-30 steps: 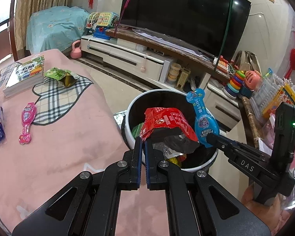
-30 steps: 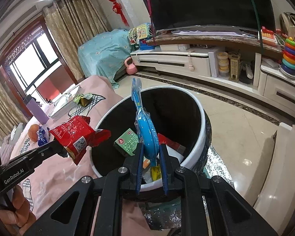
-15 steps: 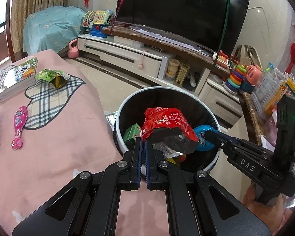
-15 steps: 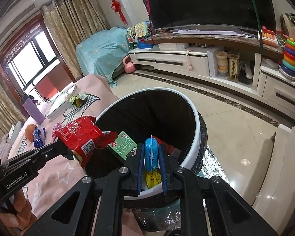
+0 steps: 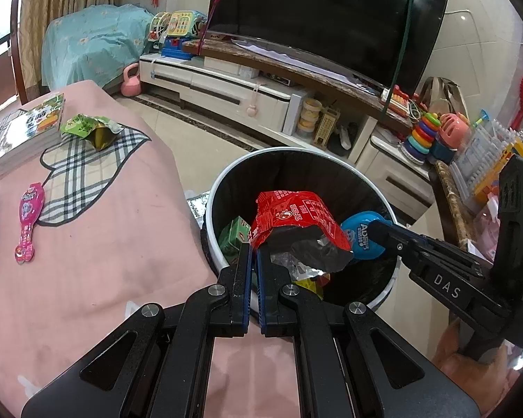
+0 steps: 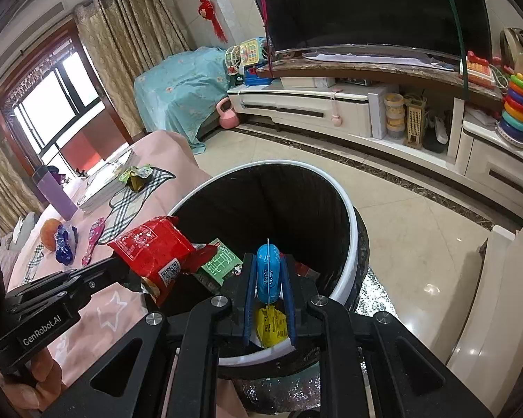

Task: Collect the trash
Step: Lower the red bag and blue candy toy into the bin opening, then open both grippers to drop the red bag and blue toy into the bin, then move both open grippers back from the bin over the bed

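Both tools are matte black with triangular cut-outs in their linkage arms and silver round screws at the pivots. The left gripper point(image 5: 254, 261) has blue pads point(image 5: 248, 278) on its inner faces and white "GenRobot.AI" lettering (seen from the right wrist view). The right gripper point(image 6: 268, 278) has curved blue pads point(image 6: 249, 299), "DAS" lettering and a small green light. Bare skin shows at each handle.

Large dark TV point(image 5: 331, 24) fills upper centre, standing on a long white cabinet point(image 5: 223, 83) with a brown top. Beige glossy tiled floor point(image 6: 418, 216) with a dark border strip runs below. Patterned curtains point(image 6: 129, 52) and a bright window point(image 6: 52, 111) occupy the left. Furniture under a teal cover point(image 5: 87, 52) sits upper left. Red ornaments point(image 6: 205, 10) hang on the pale wall.
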Action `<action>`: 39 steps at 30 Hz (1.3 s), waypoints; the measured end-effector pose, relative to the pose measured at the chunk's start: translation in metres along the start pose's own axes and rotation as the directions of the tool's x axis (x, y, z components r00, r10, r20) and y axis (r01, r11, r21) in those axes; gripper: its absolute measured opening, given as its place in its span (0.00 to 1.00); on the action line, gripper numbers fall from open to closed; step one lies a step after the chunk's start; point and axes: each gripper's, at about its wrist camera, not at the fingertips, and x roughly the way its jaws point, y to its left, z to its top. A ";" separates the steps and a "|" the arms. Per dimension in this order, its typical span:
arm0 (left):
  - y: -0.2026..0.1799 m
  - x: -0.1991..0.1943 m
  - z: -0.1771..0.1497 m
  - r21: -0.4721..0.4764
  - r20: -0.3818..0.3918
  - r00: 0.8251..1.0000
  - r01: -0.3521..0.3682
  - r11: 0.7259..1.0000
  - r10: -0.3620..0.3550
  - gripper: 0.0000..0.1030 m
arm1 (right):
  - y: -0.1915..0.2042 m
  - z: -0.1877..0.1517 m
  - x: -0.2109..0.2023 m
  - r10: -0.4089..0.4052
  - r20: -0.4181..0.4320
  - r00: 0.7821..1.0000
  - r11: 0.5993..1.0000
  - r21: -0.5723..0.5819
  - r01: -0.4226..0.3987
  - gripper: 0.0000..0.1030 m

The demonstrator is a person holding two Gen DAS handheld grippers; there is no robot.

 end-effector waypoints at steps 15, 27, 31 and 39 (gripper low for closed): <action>0.012 -0.011 -0.003 -0.052 0.010 1.000 0.011 0.999 -0.010 0.50 | -0.003 0.004 -0.004 0.016 0.026 1.000 0.999 0.035 -0.017 0.50; 0.081 -0.049 -0.040 -0.187 0.021 0.996 -0.077 0.979 0.082 0.66 | 0.033 -0.001 -0.027 0.077 0.098 0.992 0.997 0.014 -0.078 0.94; 0.113 -0.069 -0.057 -0.247 0.028 0.990 -0.128 0.961 0.139 0.67 | 0.056 -0.006 -0.028 0.122 0.093 0.988 0.992 0.002 -0.123 0.95; 0.172 -0.099 -0.092 -0.357 0.017 0.973 -0.208 0.910 0.229 0.70 | 0.114 -0.021 -0.015 0.185 0.033 0.982 0.981 -0.060 -0.182 0.96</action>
